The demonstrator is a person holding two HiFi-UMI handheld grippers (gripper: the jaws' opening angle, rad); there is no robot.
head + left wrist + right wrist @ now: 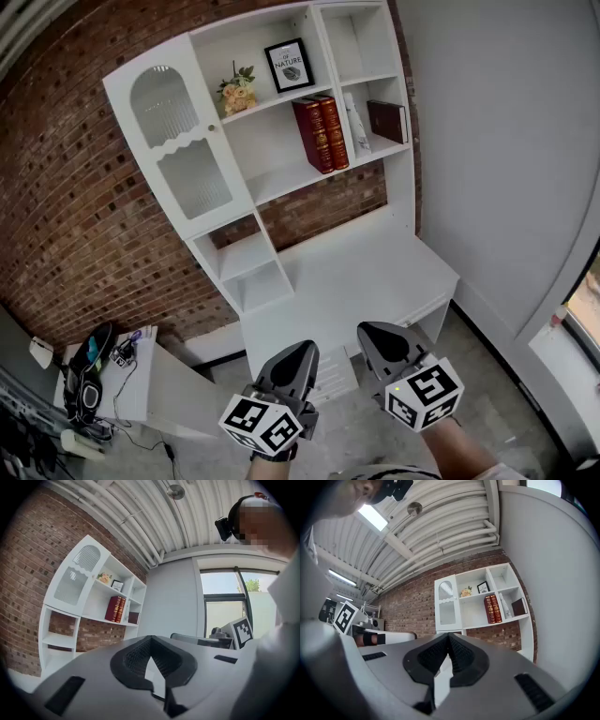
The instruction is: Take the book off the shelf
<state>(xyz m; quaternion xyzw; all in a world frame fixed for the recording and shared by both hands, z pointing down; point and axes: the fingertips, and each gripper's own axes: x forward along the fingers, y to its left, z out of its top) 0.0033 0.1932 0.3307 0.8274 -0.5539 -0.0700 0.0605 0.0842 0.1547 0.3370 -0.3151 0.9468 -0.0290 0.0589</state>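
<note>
Two red books [321, 133] stand upright side by side on the middle shelf of a white shelf unit [281, 178]. A dark book [387, 120] leans in the compartment to their right, behind a pale upright item [356, 122]. My left gripper [305, 347] and right gripper [375, 330] hover low in front of the desk, far from the shelf, both shut and holding nothing. The left gripper view shows the left gripper [151, 639] with its jaws together and the red books [116, 609] far off. In the right gripper view the right gripper [449, 635] points toward the same red books [492, 609].
A framed picture [289, 65] and a small flower bunch [237, 91] sit on the upper shelf. A glass-fronted cabinet door [178, 141] closes the unit's left side. A white desk top [356, 272] juts out below. A side table with cables [112, 375] stands at left.
</note>
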